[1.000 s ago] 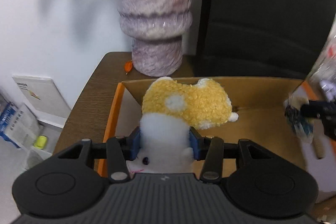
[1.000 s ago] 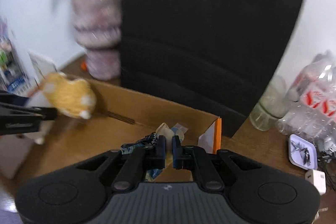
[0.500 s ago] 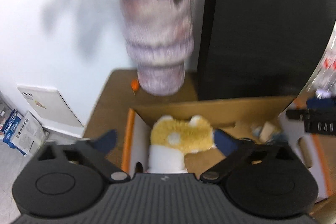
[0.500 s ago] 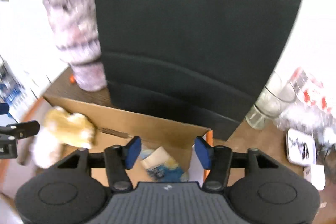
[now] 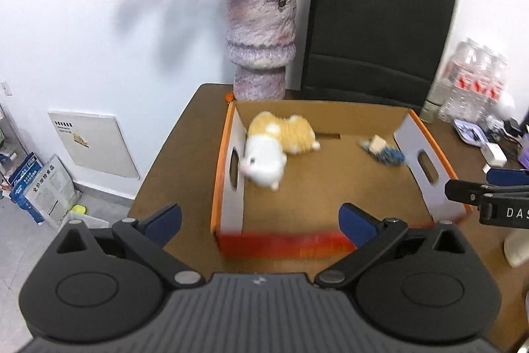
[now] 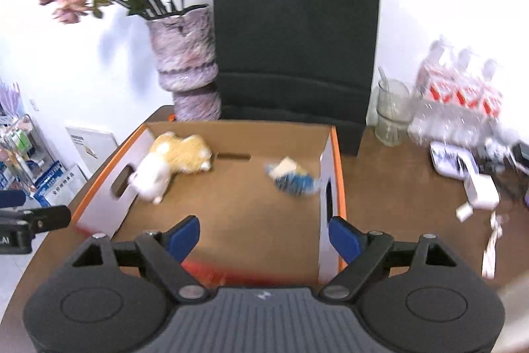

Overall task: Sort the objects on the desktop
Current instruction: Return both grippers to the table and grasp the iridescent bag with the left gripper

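The shallow brown cardboard box with orange-edged white end walls (image 5: pixel 228 174) sits on the dark wood-grain desk (image 5: pixel 172 154) as the collecting bin, which is likely why both sorted things lie inside it rather than loose on the desktop. The fluffy yellow-and-white plush toy animal (image 5: pixel 274 144) rests against the box's left wall near the back; the small blue-and-beige crinkled wrapper or packet (image 6: pixel 292 177) lies well apart from it, near the right wall. The left gripper (image 5: pixel 261 220) hangs over the near left corner of the box with its blue pads spread wide and nothing between them — released. The right gripper (image 6: pixel 264 232) hovers over the near edge with its jaws opening, also empty. By my judgement both hold off the box because their items are already dropped in. Counted: one box, two items in it, two grippers. Behind stand one mottled purple ceramic vase of dried flowers (image 5: pixel 261 45), one black paper bag (image 6: pixel 296 45), one clear glass jar (image 6: pixel 391 114) and one shrink-wrapped pack of water bottles (image 6: pixel 459 105); small white things at the desk's right edge are too blurred to count.
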`<state>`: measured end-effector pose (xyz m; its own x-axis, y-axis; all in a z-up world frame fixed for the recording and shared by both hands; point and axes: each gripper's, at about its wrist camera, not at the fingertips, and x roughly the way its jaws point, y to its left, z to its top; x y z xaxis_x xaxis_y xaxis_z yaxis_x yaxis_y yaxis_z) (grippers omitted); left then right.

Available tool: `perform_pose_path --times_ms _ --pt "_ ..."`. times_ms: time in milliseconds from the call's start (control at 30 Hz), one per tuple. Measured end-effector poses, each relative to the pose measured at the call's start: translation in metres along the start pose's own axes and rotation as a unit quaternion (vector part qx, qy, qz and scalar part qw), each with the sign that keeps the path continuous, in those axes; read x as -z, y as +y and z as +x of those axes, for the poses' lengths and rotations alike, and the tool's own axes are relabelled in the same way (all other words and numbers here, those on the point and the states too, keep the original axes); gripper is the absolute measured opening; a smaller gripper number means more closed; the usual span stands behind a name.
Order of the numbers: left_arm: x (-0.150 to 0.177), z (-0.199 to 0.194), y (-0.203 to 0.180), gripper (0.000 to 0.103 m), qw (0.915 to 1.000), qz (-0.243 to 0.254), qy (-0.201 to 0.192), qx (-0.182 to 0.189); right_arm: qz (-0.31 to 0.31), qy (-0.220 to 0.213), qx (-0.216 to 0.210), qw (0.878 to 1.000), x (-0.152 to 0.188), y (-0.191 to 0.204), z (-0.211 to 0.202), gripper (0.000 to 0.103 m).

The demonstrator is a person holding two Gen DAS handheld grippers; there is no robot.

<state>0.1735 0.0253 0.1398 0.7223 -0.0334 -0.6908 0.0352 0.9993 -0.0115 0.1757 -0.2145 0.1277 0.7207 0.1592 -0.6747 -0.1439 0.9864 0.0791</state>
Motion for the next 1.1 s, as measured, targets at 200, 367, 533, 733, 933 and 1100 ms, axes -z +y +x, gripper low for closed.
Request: perform_pose_path --times_ms 200,367,533,733,933,1100 --pt "0.084 -0.041 -0.001 0.103 0.9987 -0.010 -0.047 0.017 -0.012 -0.051 0.004 0.999 0.087 0.017 -0.049 0.086" --pt "0.166 -0.075 -0.010 0.103 0.9952 0.003 -0.087 0.045 -0.022 -0.073 0.006 0.997 0.171 0.027 -0.088 0.086" --pt "0.227 -0.097 -0.023 0.103 0.9954 0.001 -0.085 0.043 -0.018 -0.072 -0.006 0.997 0.236 0.029 -0.115 0.086" --pt "0.255 -0.115 -0.034 0.103 0.9951 0.022 -0.088 0.041 0.006 -0.065 -0.009 0.998 0.285 0.030 -0.135 0.086" --pt "0.247 -0.104 -0.041 0.103 0.9949 0.024 -0.092 0.035 0.019 -0.076 -0.012 0.997 0.284 0.023 -0.137 0.086" --pt "0.228 -0.087 -0.045 0.103 0.9947 0.013 -0.093 0.043 0.027 -0.088 -0.003 0.996 0.264 0.016 -0.126 0.085"
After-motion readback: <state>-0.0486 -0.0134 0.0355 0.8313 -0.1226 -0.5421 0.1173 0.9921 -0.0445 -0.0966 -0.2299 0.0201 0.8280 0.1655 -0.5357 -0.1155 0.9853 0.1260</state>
